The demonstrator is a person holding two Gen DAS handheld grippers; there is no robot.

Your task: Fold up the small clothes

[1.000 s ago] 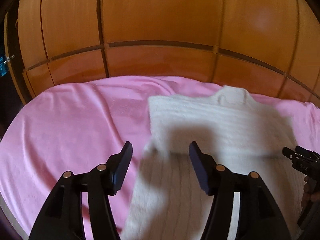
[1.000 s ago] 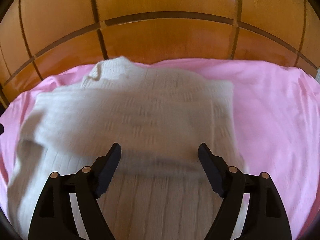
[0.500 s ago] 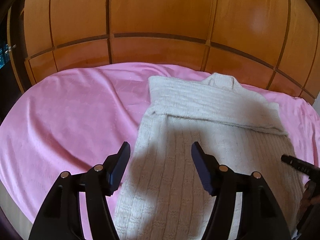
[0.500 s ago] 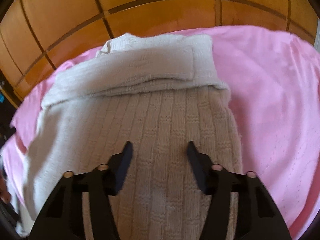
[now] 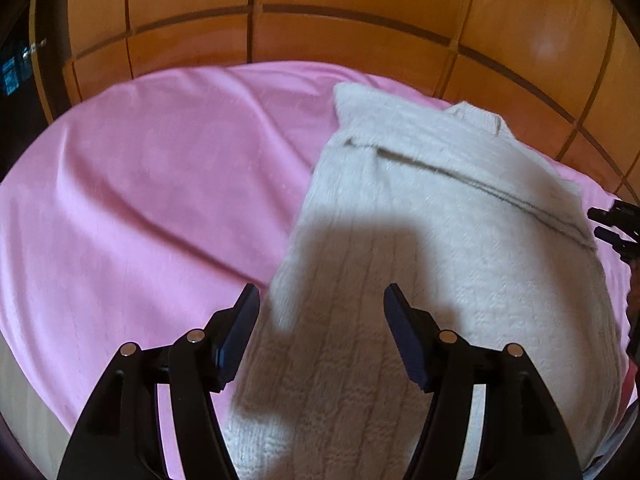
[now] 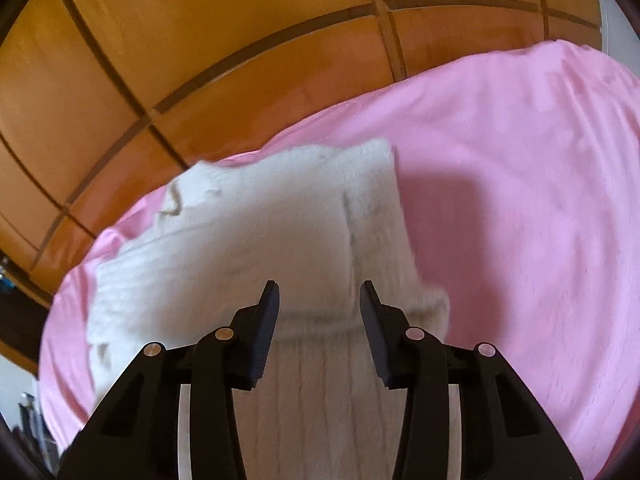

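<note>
A cream knitted sweater point(image 5: 440, 208) lies flat on the pink sheet point(image 5: 140, 200), its sleeves folded across the chest and its collar toward the headboard. My left gripper point(image 5: 322, 294) hovers open over the sweater's lower left edge, with nothing between its fingers. In the right wrist view the sweater point(image 6: 260, 240) is blurred. My right gripper point(image 6: 319, 288) hangs above the fold where the sleeve crosses the body on the sweater's right side. Its jaws are closing, and no cloth is pinched between them. The right gripper's tips point(image 5: 616, 224) also show at the right edge of the left wrist view.
A wooden panelled headboard point(image 5: 320, 12) rises behind the bed. Pink sheet point(image 6: 520, 160) spreads wide on the sweater's right and left. A dark gap point(image 5: 24, 60) lies beyond the bed's far left corner.
My right gripper's jaws have narrowed a lot, and it rolled and slid toward the sweater's right edge. My left gripper dropped lower and shifted left, so the sweater now sits right of centre.
</note>
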